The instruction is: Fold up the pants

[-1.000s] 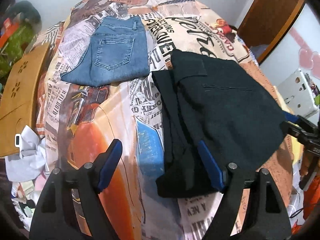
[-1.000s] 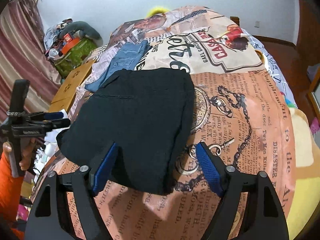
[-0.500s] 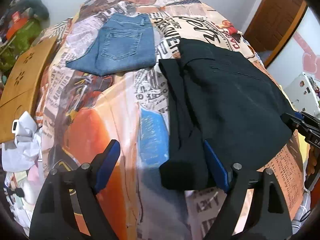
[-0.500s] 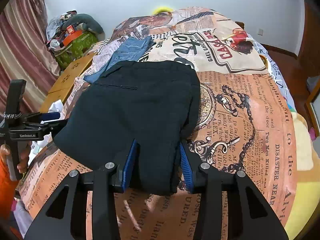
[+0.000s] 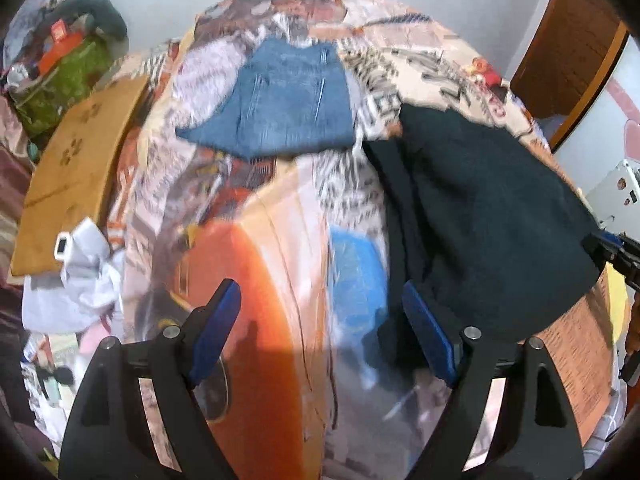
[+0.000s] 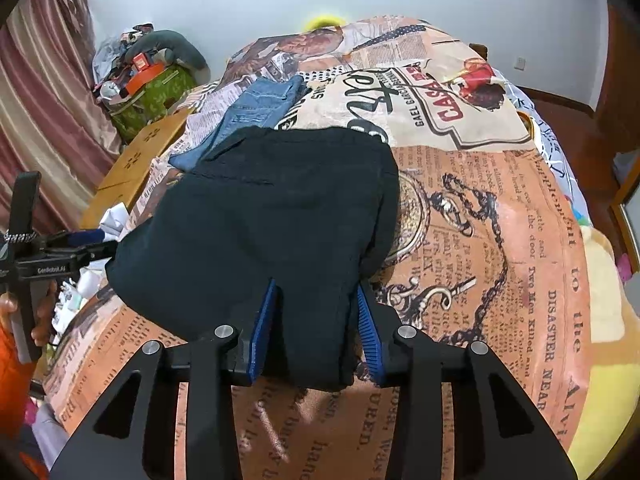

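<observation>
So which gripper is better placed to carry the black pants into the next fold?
Right. The right gripper is clamped on the near edge of the black pants, while the left gripper stands open over the printed bedspread, with only one finger beside the cloth.

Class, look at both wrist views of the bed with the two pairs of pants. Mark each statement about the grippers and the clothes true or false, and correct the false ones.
1. The right gripper is closed on the near edge of the black pants. True.
2. The left gripper grips the blue jeans. False: its fingers stand wide apart with nothing pinched between them, and the jeans lie far beyond them.
3. The blue jeans lie folded on the bedspread, farther back than the black pants. True.
4. The black pants hang in the air, clear of the bed. False: they lie on the bedspread.
5. A wooden board lies beside the bed. True.
</observation>
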Demonstrator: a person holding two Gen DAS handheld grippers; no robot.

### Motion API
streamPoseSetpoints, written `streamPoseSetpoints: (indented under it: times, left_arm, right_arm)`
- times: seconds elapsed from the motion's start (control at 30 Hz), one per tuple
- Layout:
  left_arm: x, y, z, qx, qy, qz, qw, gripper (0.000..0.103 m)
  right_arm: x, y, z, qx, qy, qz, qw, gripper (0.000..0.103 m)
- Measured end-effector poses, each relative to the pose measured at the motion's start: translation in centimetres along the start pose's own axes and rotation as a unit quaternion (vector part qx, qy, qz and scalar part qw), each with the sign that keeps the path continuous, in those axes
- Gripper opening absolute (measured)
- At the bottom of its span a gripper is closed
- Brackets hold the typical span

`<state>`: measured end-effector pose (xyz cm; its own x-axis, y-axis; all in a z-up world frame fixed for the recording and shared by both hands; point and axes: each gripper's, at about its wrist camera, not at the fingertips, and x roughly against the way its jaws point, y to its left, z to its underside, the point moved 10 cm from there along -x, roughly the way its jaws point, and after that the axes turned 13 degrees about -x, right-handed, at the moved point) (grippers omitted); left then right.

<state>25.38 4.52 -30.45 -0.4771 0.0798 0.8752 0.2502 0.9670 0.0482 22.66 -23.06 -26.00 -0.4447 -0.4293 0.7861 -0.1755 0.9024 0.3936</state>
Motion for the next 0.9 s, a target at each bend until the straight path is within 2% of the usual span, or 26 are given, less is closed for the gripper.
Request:
streamPoseSetpoints:
  times: [0.1,0.17,0.37,0.5,0.63,0.73,0.8,0.9]
  left_arm:
    - [0.6,-0.5,-2.7,-0.006,-0.02,0.006,0.9998,0.084]
    - [0.6,-1.0,-4.5,-0.015,-0.029,0.009,0.9994,0.086]
    - [-1.6,-3.1,-10.1,-0.038,-0.04,0.013,0.9984,0.087]
    - [-3.9,-4.2,-12.5,-0.051,-0.036,0.017,0.9979,0.087]
    - [-6.6,-5.3,-13.9,-0.057,-0.02,0.037,0.9975,0.087]
    - [-8.3,-6.4,-14.3,-0.066,-0.006,0.056,0.9962,0.08]
    - [-9.7,-6.9,-14.3,-0.075,0.009,0.06,0.9954,0.068]
    - [-11.2,-7.1,-14.0,-0.073,0.026,0.065,0.9949,0.059]
  right_arm:
    - [0.8,-0.2,-1.2,-0.018,-0.001,-0.011,1.0,0.036]
    - [1.4,-0.4,-2.5,-0.023,-0.017,-0.016,0.999,0.036]
    - [1.6,-0.4,-6.0,-0.008,-0.043,-0.008,0.999,0.036]
    - [-0.4,-0.7,-7.8,0.008,-0.036,0.001,0.999,0.039]
    - [-3.4,-1.4,-8.8,0.008,-0.01,0.002,1.0,0.039]
    - [-5.1,-1.8,-9.4,0.006,0.005,-0.002,1.0,0.039]
    - [-6.3,-2.0,-9.8,0.003,0.014,-0.007,1.0,0.039]
    - [-8.0,-2.1,-9.9,0.006,0.033,-0.009,0.999,0.039]
